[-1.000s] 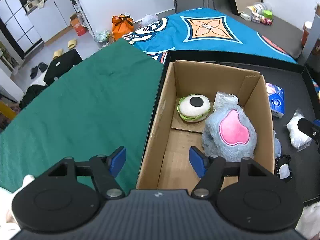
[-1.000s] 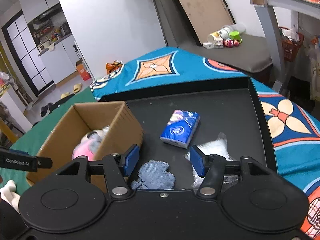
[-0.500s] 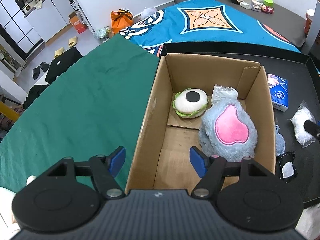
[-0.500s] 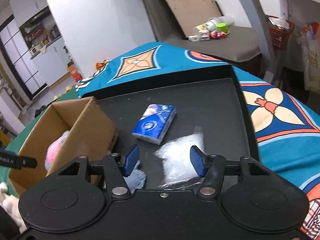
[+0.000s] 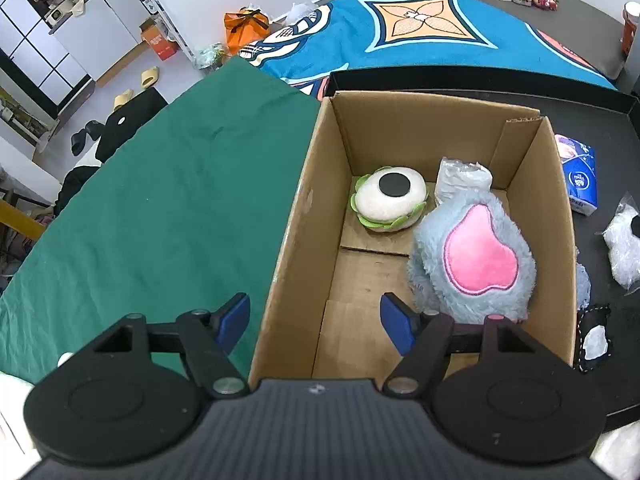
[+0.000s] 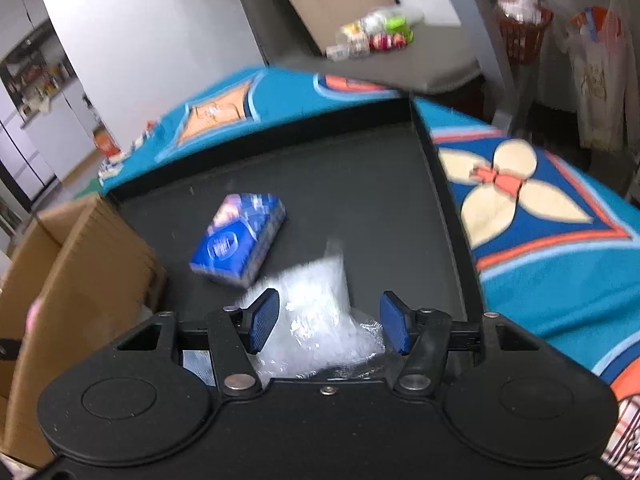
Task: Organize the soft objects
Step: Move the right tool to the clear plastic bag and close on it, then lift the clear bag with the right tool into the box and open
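An open cardboard box (image 5: 308,208) holds a white-and-green burger plush (image 5: 390,200), a grey-blue furry plush with a pink patch (image 5: 476,260) and a small plastic-wrapped bundle (image 5: 460,174). My left gripper (image 5: 316,316) is open and straddles the box's near left wall, holding nothing. A clear plastic bag of white filling (image 6: 316,292) lies on the black tray (image 6: 340,176). My right gripper (image 6: 328,318) hangs open just over it, with the bag between its fingers and the pads apart from it. The right wrist view is blurred.
A blue tissue pack (image 6: 240,240) lies on the tray just beyond the bag, and the box (image 6: 80,264) stands to its left. A grey-blue cloth (image 5: 582,284) and a small black-and-white piece (image 5: 596,340) lie beside the box. Green cloth (image 5: 160,200) covers the table's left.
My right gripper has dropped toward the tray and come over the plastic bag, which now sits between its fingers. The left gripper has stayed over the box's wall.
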